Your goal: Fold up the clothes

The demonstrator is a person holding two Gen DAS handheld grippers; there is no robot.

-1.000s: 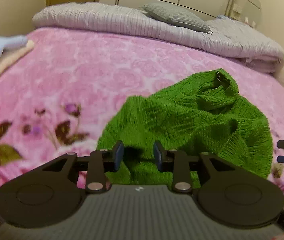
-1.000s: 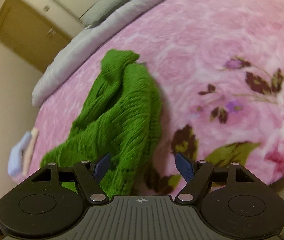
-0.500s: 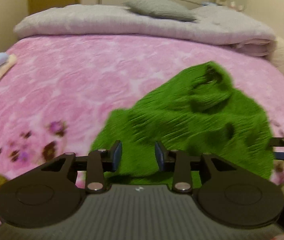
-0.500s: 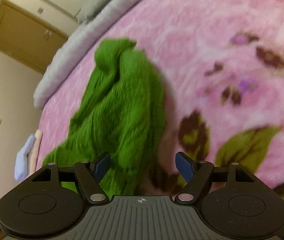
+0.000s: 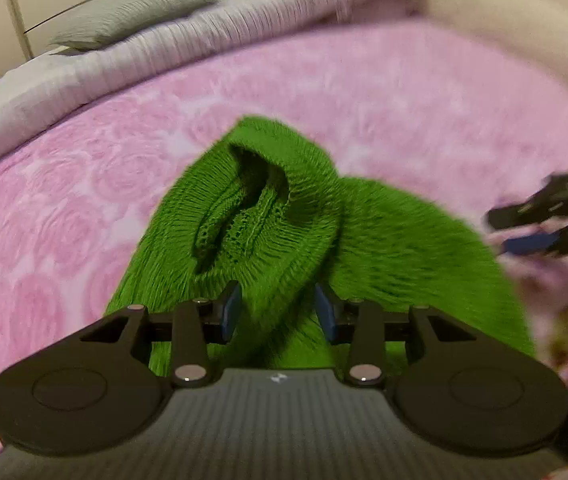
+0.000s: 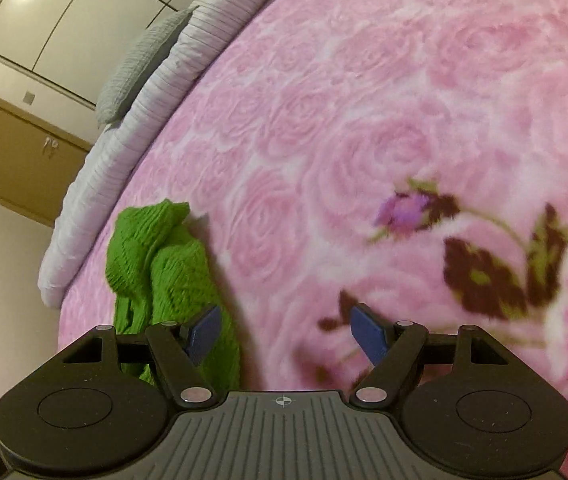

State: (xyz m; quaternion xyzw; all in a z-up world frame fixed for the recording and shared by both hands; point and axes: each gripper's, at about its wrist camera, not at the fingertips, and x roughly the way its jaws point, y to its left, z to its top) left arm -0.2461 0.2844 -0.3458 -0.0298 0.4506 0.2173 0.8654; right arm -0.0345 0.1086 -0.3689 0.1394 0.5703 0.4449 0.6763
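Pink rose-patterned blanket point(image 5: 64, 208) covers the bed; our green knit sweater point(image 5: 268, 216) lies crumpled near its front edge. We have swung the left gripper point(image 5: 277, 311) over the collar, its jaws just widened, knit between them but seemingly not pinched. Our right gripper point(image 6: 286, 334) gapes empty beside the sweater's edge. Folding proper has not begun; flattening comes first.

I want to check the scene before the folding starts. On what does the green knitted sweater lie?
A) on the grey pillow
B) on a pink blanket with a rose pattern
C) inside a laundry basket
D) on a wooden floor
B: the green knitted sweater lies crumpled on the pink blanket with a rose pattern, which covers the bed, far from the grey pillow at its head.
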